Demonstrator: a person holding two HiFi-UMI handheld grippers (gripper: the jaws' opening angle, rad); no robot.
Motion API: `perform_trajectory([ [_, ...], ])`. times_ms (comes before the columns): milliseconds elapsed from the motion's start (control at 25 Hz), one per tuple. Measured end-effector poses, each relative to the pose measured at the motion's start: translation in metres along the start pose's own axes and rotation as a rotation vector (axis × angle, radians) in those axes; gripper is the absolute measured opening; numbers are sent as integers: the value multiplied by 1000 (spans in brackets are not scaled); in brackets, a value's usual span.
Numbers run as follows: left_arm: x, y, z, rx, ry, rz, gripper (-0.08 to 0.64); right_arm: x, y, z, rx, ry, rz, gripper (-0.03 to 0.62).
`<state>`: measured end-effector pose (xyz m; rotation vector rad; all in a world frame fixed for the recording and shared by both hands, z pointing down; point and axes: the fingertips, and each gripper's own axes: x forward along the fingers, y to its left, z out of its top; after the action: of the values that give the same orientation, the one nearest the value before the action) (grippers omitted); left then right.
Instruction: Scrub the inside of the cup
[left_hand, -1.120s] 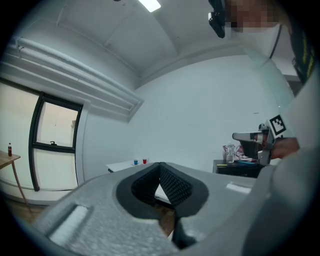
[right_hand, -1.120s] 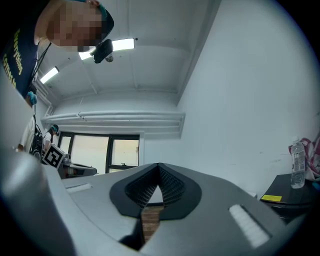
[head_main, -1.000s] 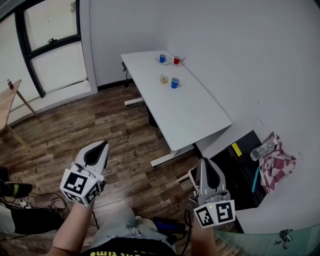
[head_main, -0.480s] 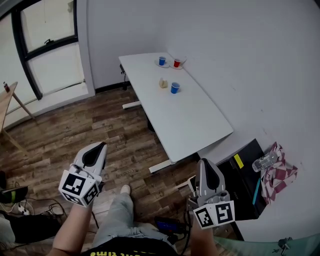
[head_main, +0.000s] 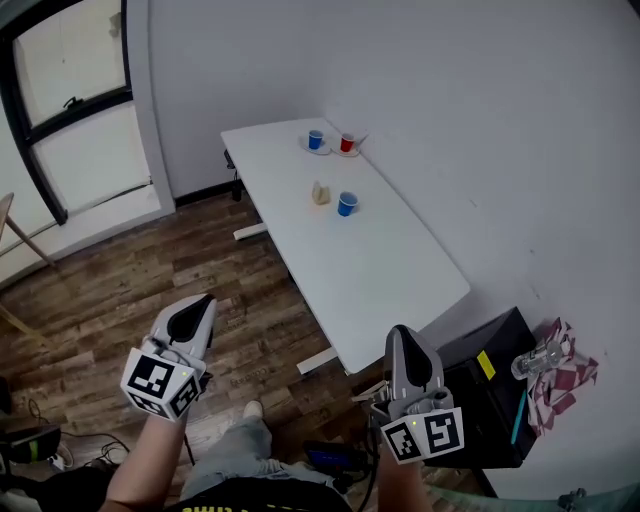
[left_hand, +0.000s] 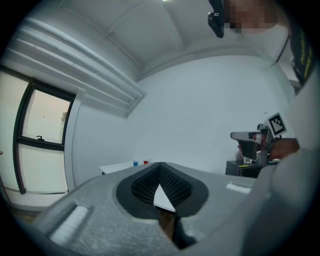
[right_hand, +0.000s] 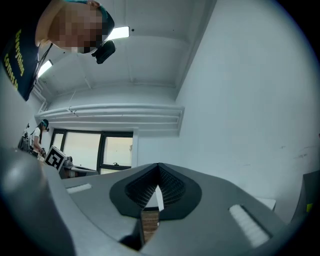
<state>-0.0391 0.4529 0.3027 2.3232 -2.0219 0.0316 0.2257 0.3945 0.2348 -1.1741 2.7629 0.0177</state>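
Observation:
On the white table (head_main: 340, 250) stand a blue cup (head_main: 347, 204) near the middle, a second blue cup (head_main: 316, 140) and a red cup (head_main: 347, 144) at the far end. A small tan thing (head_main: 320, 193), perhaps a sponge, lies beside the near blue cup. My left gripper (head_main: 199, 309) is shut and empty, held over the wooden floor well short of the table. My right gripper (head_main: 401, 340) is also shut and empty, just off the table's near corner. In the left gripper view the table (left_hand: 120, 166) and cups show small and far ahead.
A black cabinet (head_main: 490, 400) stands to the right of the table's near end, with a clear bottle (head_main: 535, 361) and a red-and-white cloth (head_main: 562, 385) beside it. A window (head_main: 60, 110) fills the far left wall. The person's legs and a foot (head_main: 252, 410) show at the bottom.
The table and cups have shifted lower and nearer in the head view. Both grippers kept their shut pose and moved forward with the person, who took a step.

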Motion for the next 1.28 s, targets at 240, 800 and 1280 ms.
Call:
perform_trajectory([
  [240, 56, 45, 8, 1, -5, -46, 3, 59, -20, 0, -5, -13, -72, 6],
  [800, 112, 114, -1, -21, 8, -75, 3, 129, -60, 3, -24, -36, -199, 6],
  [1280, 147, 122, -3, 39, 30, -85, 3, 168, -63, -14, -8, -7, -152, 6],
])
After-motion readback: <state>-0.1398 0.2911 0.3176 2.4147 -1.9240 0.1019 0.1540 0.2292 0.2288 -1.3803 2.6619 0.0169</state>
